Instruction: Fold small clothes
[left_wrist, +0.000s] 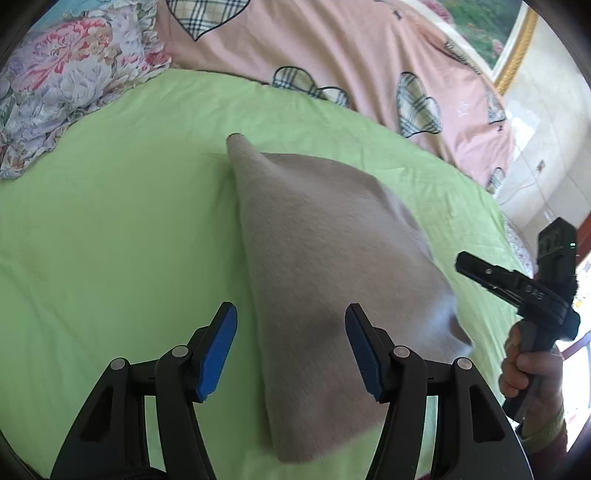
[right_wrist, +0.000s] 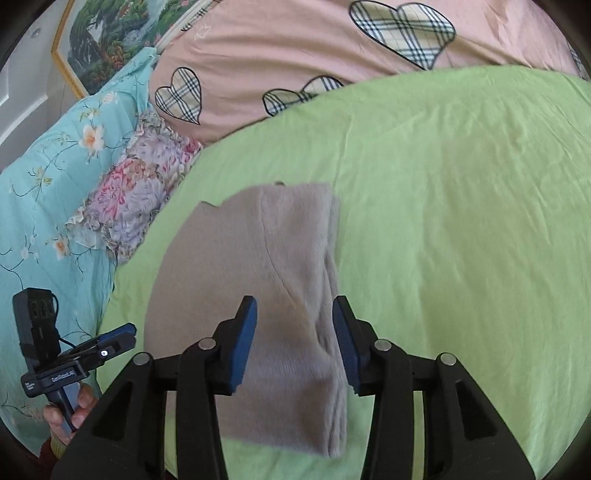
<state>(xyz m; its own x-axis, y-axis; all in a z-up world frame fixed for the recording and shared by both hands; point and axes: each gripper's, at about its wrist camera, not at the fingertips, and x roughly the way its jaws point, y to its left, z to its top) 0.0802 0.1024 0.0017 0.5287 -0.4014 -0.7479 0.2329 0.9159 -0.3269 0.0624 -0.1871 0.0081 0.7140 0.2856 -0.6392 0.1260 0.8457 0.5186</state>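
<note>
Behind beige garment (right_wrist: 258, 280): floral pillow (right_wrist: 140, 192), heart-print quilt (right_wrist: 295, 55)

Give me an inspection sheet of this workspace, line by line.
Surface: green bedsheet, lightly creased.
Job's things: one beige knit garment, folded, lying on the sheet.
Clutter: floral pillow, pink heart-print quilt and turquoise floral bedding at the sheet's edge.
Grippers: left tool open, garment below, pads clear of it; right tool open, same.
Cables: a short black lead on the left tool's handle unit.
Surroundings: gold-framed landscape picture on a pale wall.
</note>
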